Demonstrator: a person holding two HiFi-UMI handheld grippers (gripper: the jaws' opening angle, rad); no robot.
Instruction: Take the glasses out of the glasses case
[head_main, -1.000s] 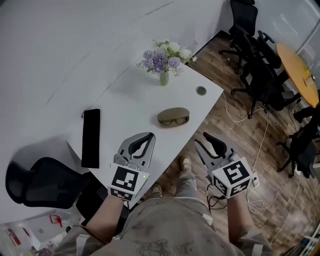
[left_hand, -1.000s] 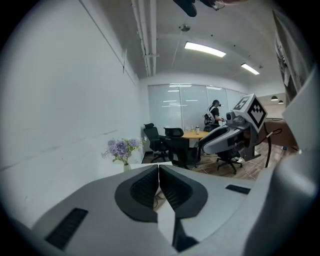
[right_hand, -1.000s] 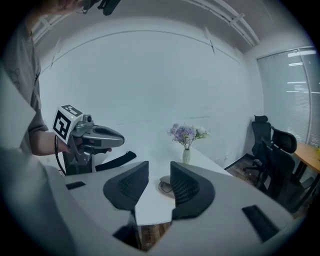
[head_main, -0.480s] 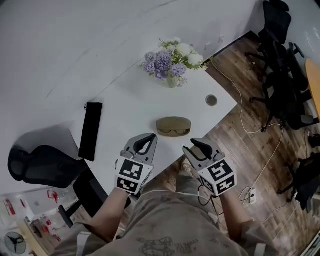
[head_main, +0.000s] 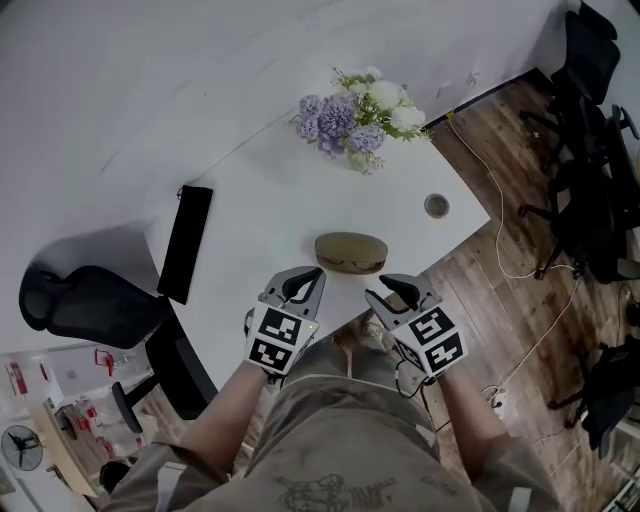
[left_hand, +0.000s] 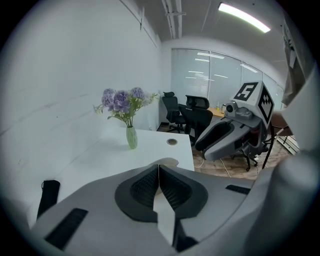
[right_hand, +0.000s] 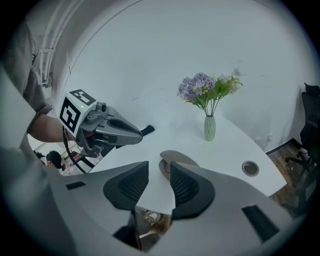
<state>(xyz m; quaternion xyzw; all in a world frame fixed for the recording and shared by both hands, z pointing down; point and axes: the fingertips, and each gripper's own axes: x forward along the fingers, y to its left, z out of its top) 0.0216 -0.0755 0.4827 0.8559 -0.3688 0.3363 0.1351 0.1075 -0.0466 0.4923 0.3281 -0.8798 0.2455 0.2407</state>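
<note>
An olive-brown glasses case (head_main: 351, 252) lies on the white table (head_main: 270, 200) near its front edge. In the head view I cannot tell whether its lid is up or see the glasses clearly. My left gripper (head_main: 305, 283) hovers just short of the case's left end, its jaws shut with nothing between them. My right gripper (head_main: 393, 290) is at the table edge by the case's right end, jaws a little apart and empty. In the right gripper view the case (right_hand: 175, 159) shows just past the jaws (right_hand: 159, 172), with the left gripper (right_hand: 110, 127) to its left.
A vase of purple and white flowers (head_main: 365, 130) stands at the back of the table. A long black object (head_main: 186, 243) lies at the left end, and a round cable hole (head_main: 436, 206) sits at the right. Office chairs (head_main: 85, 310) flank the table on a wood floor with cables.
Both grippers have closed in on the case. The right one came from over the floor to the table edge and the left one moved forward. The head camera has shifted.
</note>
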